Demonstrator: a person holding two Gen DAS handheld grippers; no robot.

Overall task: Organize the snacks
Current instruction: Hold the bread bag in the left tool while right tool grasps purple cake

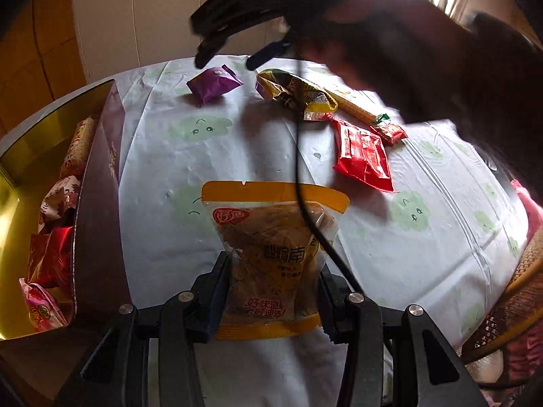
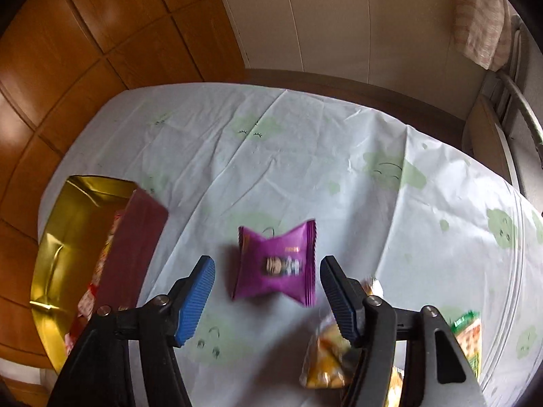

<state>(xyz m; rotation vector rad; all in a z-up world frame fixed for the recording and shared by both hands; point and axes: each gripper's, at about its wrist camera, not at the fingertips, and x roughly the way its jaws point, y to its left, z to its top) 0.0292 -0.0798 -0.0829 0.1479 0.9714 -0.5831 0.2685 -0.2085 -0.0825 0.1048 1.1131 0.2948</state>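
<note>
My left gripper (image 1: 273,271) is shut on an orange-and-clear snack pouch (image 1: 275,254), held above the tablecloth just right of the gold-lined maroon box (image 1: 98,183). The box holds several wrapped snacks. My right gripper (image 2: 268,271) is open, its blue pads either side of a purple snack packet (image 2: 276,264) that lies on the cloth. In the left wrist view the right gripper (image 1: 224,57) hovers over the same purple packet (image 1: 213,83) at the far side. The box also shows in the right wrist view (image 2: 132,247).
A yellow-green packet (image 1: 295,91), a long biscuit stick pack (image 1: 353,103), a red packet (image 1: 363,156) and a small red bar (image 1: 390,132) lie on the white tablecloth (image 1: 169,156). A wicker basket (image 1: 509,305) sits at the right edge. A yellow packet (image 2: 325,359) lies by the right fingers.
</note>
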